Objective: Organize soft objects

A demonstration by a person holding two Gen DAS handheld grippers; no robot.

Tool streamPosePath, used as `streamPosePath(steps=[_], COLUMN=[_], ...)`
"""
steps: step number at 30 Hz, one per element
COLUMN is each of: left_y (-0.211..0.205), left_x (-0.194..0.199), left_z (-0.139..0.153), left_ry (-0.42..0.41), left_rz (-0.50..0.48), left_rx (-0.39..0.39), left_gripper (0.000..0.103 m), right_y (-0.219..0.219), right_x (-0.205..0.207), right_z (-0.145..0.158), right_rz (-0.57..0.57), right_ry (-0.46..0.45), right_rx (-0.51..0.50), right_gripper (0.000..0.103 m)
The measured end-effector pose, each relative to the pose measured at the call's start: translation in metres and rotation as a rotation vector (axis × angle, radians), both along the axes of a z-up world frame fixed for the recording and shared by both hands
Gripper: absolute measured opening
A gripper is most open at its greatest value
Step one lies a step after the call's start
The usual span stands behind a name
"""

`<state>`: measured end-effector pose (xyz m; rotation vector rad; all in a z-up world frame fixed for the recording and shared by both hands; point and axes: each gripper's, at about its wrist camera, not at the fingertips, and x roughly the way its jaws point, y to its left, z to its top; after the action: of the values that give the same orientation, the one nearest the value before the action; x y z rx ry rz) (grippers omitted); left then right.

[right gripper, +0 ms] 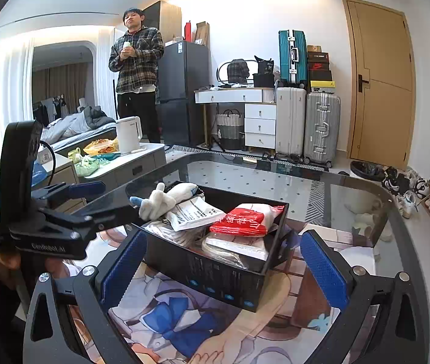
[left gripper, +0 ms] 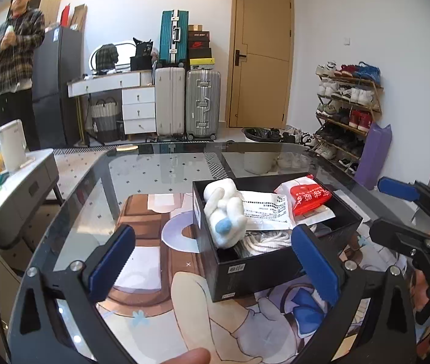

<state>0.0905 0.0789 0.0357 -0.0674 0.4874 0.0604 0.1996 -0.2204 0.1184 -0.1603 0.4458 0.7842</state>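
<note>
Both tongs, left [left gripper: 215, 267] and right [right gripper: 224, 261], gape wide and empty near the black box [left gripper: 263, 270].

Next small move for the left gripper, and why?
Probably ease the left gripper back from the black box. Its jaws are open and empty, the white plush toy already lies inside with the red packet, and nothing soft shows outside.

White walls, tan door [left gripper: 260, 57], suitcases [left gripper: 187, 103], shoe rack [left gripper: 348, 106], dark fridge [right gripper: 181, 72]
</note>
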Motion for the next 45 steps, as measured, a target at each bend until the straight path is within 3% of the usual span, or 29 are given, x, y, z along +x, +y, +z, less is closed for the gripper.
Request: streamPosePath(steps=[45], left_y=[-0.006], left_x=[0.004], left_z=[-0.011], left_ry=[0.012], left_rz=[0.010], left_rx=[0.014], left_gripper=[0.103], right_y=[-0.003], right_x=[0.007], right_z=[-0.021], right_rz=[-0.025], right_ry=[0.004], right_rx=[-0.003], right_gripper=[0.103])
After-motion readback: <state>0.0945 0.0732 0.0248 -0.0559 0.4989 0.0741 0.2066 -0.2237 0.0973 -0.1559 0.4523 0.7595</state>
